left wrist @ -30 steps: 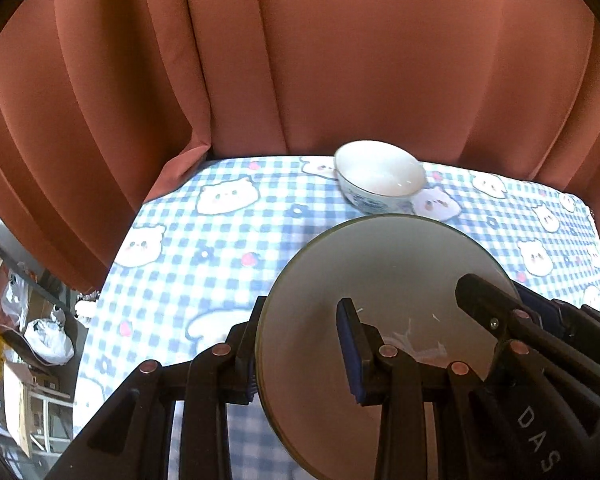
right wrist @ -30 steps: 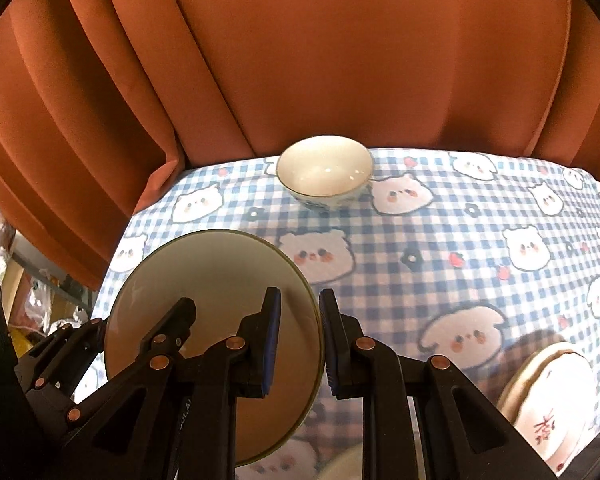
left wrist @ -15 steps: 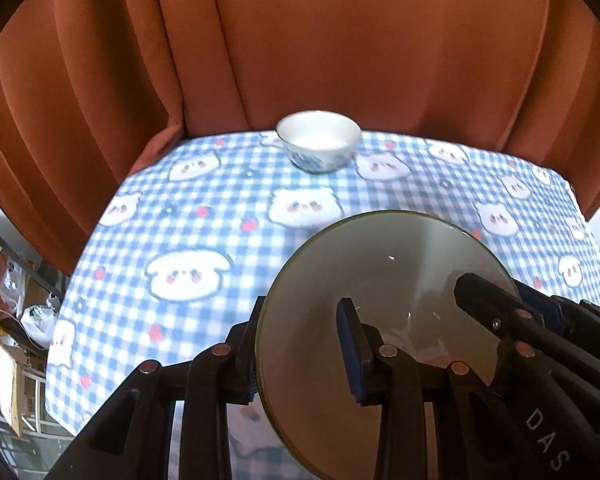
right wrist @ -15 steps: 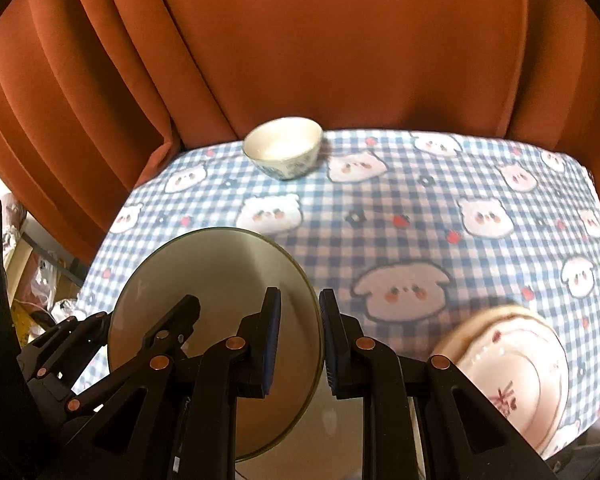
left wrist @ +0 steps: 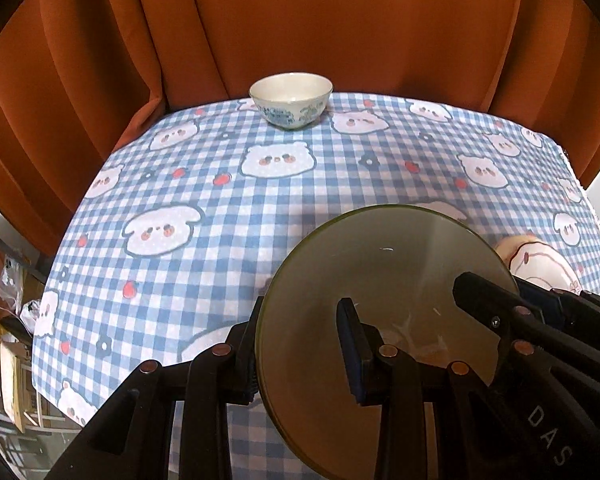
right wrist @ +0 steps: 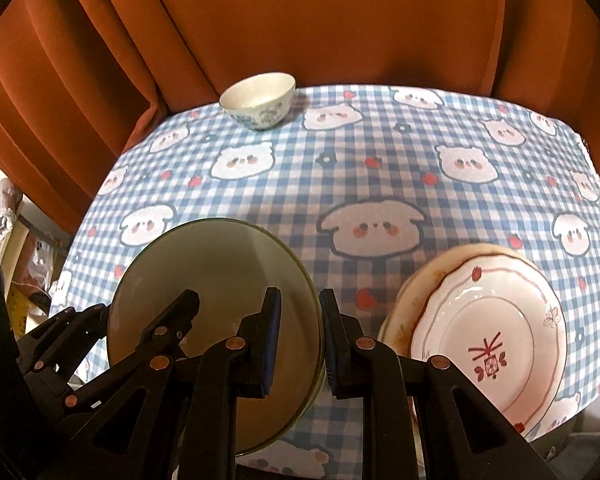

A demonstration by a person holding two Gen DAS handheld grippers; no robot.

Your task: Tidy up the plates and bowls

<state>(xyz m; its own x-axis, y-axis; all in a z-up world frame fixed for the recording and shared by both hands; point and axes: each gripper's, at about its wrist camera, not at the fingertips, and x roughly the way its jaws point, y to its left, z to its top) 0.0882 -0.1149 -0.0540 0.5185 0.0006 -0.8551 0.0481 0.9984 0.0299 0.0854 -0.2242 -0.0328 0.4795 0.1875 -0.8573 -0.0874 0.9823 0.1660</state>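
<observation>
Olive plate is being held by both rims, left gripper and right gripper clamped shut on it; floral plate stack is lying just right, nearer the right gripper.

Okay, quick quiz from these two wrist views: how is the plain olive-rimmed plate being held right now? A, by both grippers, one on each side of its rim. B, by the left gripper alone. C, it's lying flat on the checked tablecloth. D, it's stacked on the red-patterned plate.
A: the left gripper and the right gripper each clamp the rim of the olive-rimmed plate, on opposite edges.
</observation>
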